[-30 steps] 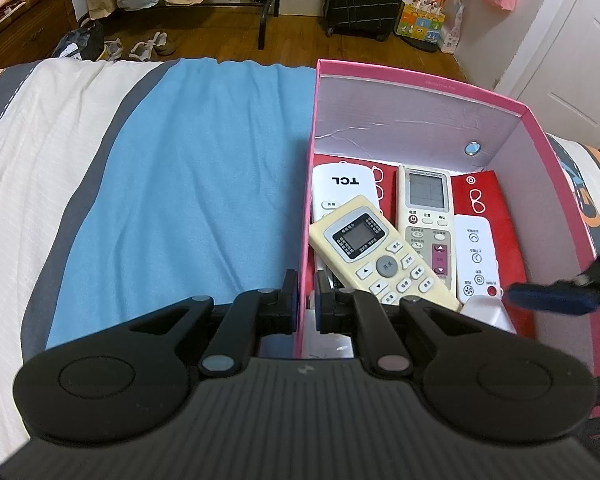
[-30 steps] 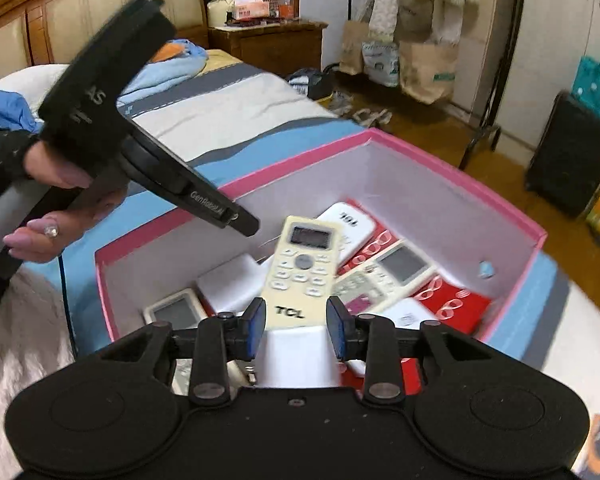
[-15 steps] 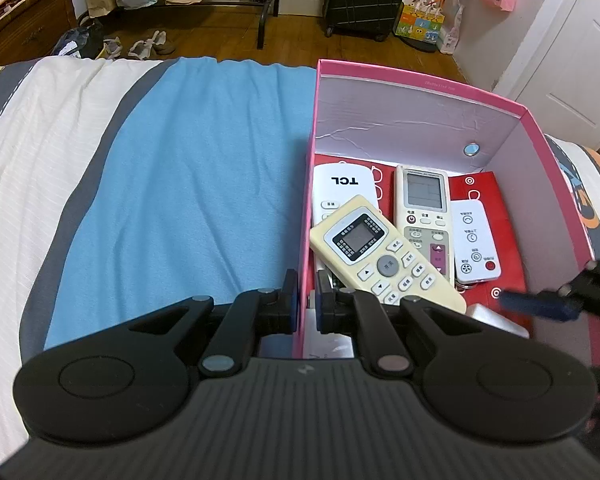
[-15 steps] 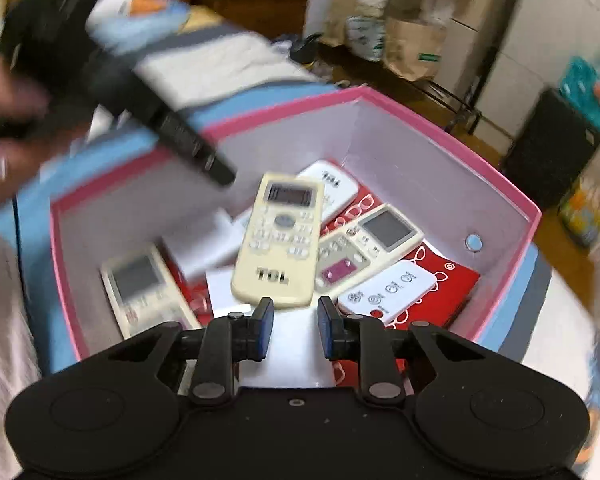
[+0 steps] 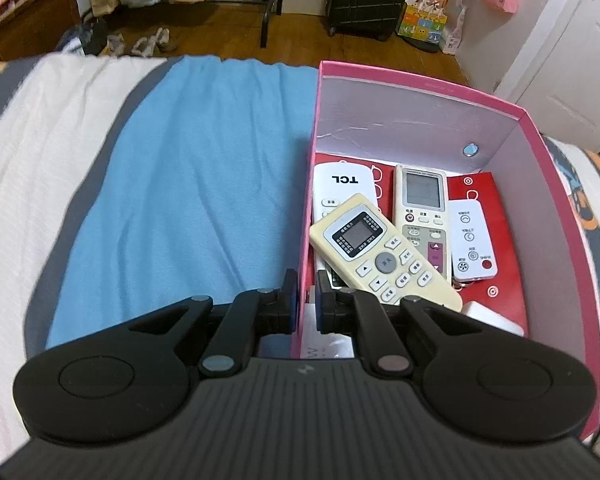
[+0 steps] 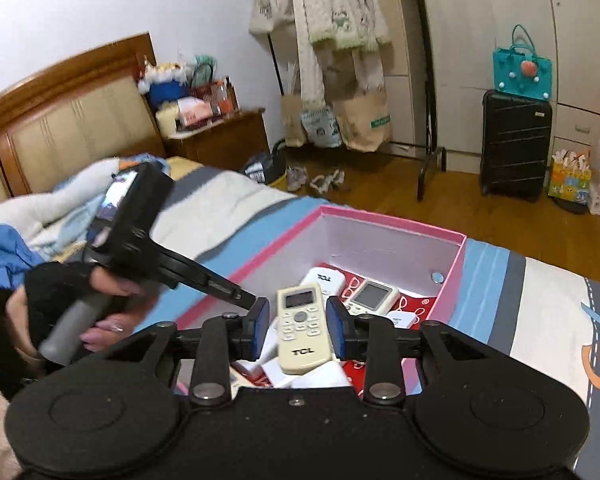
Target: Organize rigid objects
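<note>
The cream remote (image 5: 384, 252) lies over the white TCL remote (image 5: 342, 184), covering its lower half. A white block (image 5: 488, 314) near the pink box's (image 5: 420, 80) right wall disappears behind the left gripper's (image 5: 303, 300) frame, so its shape stays unclear. From the right wrist, the box's near corner is hidden behind the right gripper (image 6: 298, 322). The hand (image 6: 72, 300) holding the other tool is smeared with blur, possibly gloved. The button labels are too small to read.
</note>
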`<state>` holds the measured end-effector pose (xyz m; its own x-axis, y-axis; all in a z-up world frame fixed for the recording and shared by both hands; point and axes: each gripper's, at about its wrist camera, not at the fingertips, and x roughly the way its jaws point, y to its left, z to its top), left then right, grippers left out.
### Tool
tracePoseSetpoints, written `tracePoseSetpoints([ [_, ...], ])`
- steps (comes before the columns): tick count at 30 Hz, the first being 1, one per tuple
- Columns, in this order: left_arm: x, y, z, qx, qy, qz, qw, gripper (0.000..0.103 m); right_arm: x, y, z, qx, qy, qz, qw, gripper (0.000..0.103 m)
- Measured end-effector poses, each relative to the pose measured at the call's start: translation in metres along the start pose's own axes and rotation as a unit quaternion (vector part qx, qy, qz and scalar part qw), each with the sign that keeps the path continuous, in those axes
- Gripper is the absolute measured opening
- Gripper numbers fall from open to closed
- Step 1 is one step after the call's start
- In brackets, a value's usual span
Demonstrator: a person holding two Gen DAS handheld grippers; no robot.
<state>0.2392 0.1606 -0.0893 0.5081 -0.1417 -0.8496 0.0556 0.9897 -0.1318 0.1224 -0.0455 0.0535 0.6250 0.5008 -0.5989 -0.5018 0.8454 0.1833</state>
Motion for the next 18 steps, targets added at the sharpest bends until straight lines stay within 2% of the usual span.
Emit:
tracePoseSetpoints([
  [6, -0.009, -0.007, -0.005, 0.013, -0.007, 0.022, 0.9997, 0.008, -0.002, -0.01, -0.018, 0.015, 0.014, -0.034, 0.999, 0.039],
  [8, -0.013, -0.006, -0.007, 0.015, -0.01, 0.023, 0.9996, 0.008, -0.009, -0.014, -0.02, 0.037, 0.015, -0.034, 0.999, 0.039],
  [12, -0.013, -0.005, -0.024, 0.016, -0.003, 0.03, 0.9994, 0.008, -0.022, -0.023, -0.024, 0.093, 0.004, 0.002, 0.996, 0.041],
  [14, -0.017, -0.005, -0.031, 0.017, -0.003, 0.042, 0.999, 0.009, -0.026, -0.022, -0.027, 0.097, -0.001, 0.0, 0.995, 0.041],
  [18, -0.033, -0.006, -0.039, 0.011, -0.017, 0.035, 0.9992, 0.009, -0.029, -0.016, -0.034, 0.083, -0.002, -0.023, 0.996, 0.042],
])
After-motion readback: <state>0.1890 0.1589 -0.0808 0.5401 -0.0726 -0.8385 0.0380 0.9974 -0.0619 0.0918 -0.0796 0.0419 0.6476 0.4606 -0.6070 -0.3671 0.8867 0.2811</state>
